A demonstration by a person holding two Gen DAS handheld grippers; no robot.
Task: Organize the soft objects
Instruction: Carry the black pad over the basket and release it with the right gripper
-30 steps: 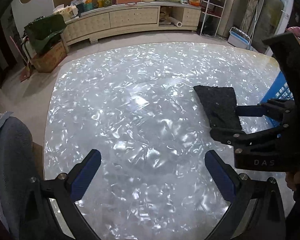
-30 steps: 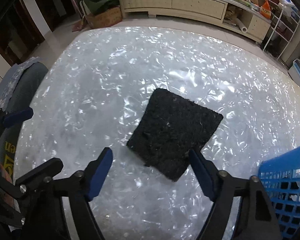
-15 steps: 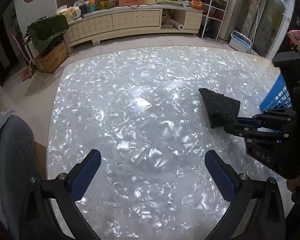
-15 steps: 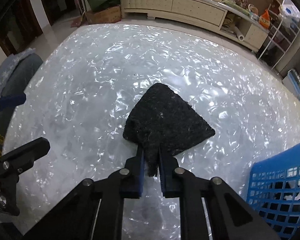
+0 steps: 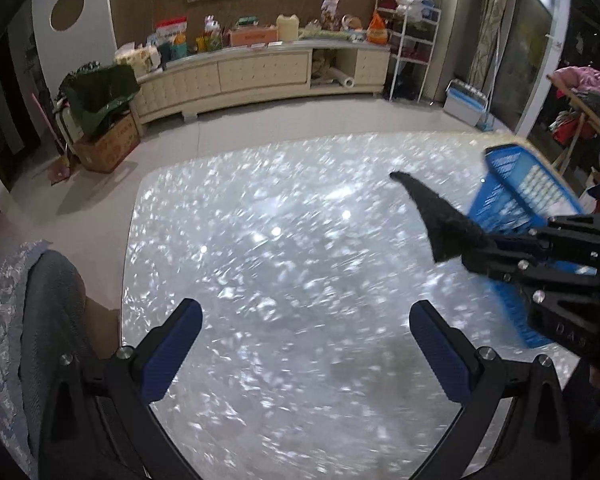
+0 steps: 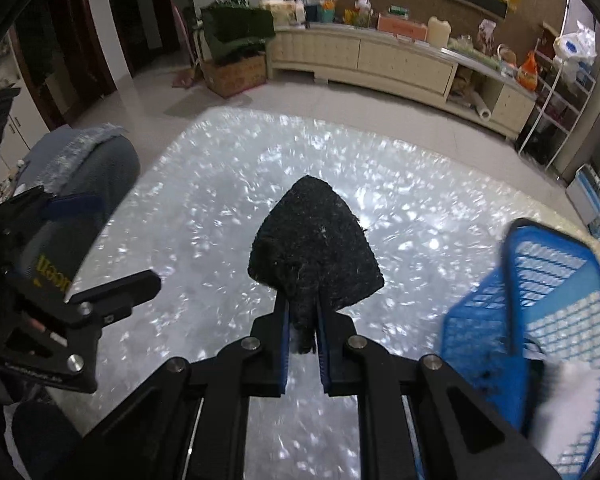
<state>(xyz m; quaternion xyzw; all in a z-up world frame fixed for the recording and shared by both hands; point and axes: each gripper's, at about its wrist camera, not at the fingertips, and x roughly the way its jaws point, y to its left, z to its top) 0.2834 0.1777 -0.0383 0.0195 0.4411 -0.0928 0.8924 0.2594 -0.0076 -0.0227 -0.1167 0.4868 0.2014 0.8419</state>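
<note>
Above the shiny, crinkled worktop (image 6: 220,208), the right gripper (image 6: 302,320) pinches a corner of a black fuzzy cloth (image 6: 314,248); its jaws are pressed together on the fabric. The cloth hangs clear of the surface, fanning out ahead of the fingers. A blue mesh basket (image 6: 540,280) stands on the worktop to the right, near the cloth but apart from it. The left gripper (image 5: 306,344) hovers over bare worktop with its jaws spread wide and nothing between them. A grey padded chair (image 5: 48,320) sits at the left edge.
</note>
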